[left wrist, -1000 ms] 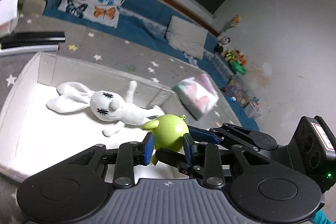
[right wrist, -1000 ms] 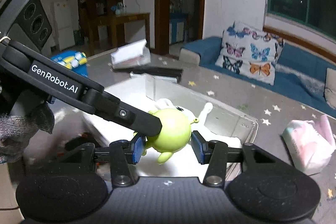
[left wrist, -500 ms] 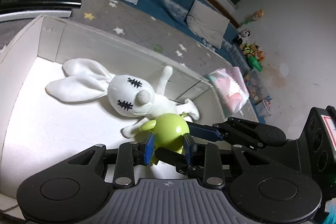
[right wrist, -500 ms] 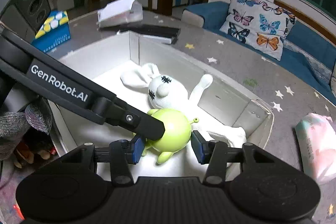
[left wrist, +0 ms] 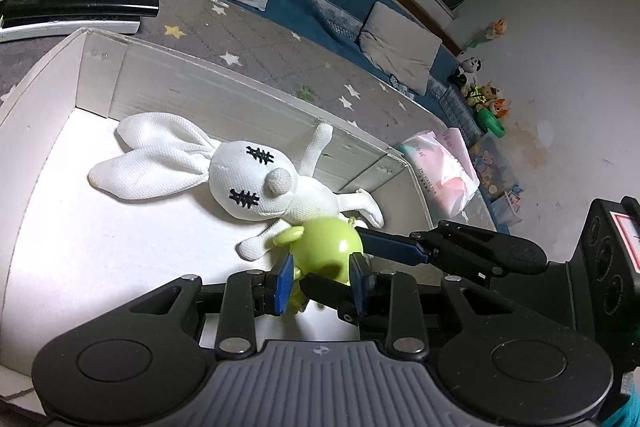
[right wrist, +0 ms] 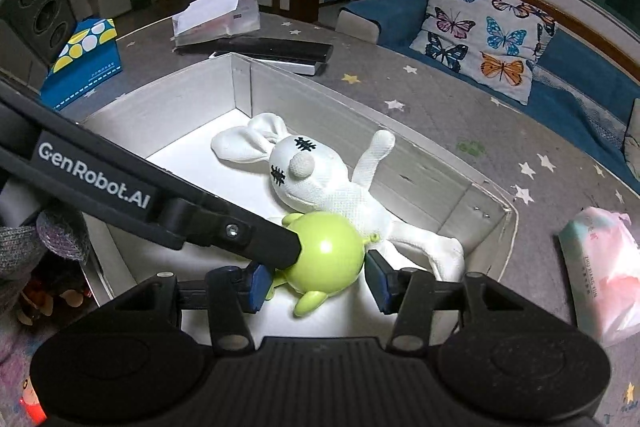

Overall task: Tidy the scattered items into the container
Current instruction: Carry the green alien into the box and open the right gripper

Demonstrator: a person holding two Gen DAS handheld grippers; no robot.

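Both tools meet on one green toy [left wrist: 326, 251] low inside the white box [left wrist: 224, 99]. Left tool [left wrist: 320, 281] has its blue pads [left wrist: 283, 281] narrowed onto the toy's sides, gripping it; the lower part of the toy is hidden behind the pads and the tool's body. Right tool [right wrist: 316, 277] stands wider: its right pad [right wrist: 378, 277] sits just beside the toy with a sliver of gap, while its left pad is partly covered by the left tool's finger, so contact there is hard to make out. Whether the toy rests on the box floor or hangs just above it cannot be told. A white rabbit [right wrist: 316, 179] lies in the box, its body touching the toy from behind, one arm up against the far wall. Outside, on the starred grey desk [right wrist: 440, 99], lie a pink tissue pack [right wrist: 596, 267] cut off at the edge, black bars [right wrist: 276, 49], and a blue carton [right wrist: 86, 61].
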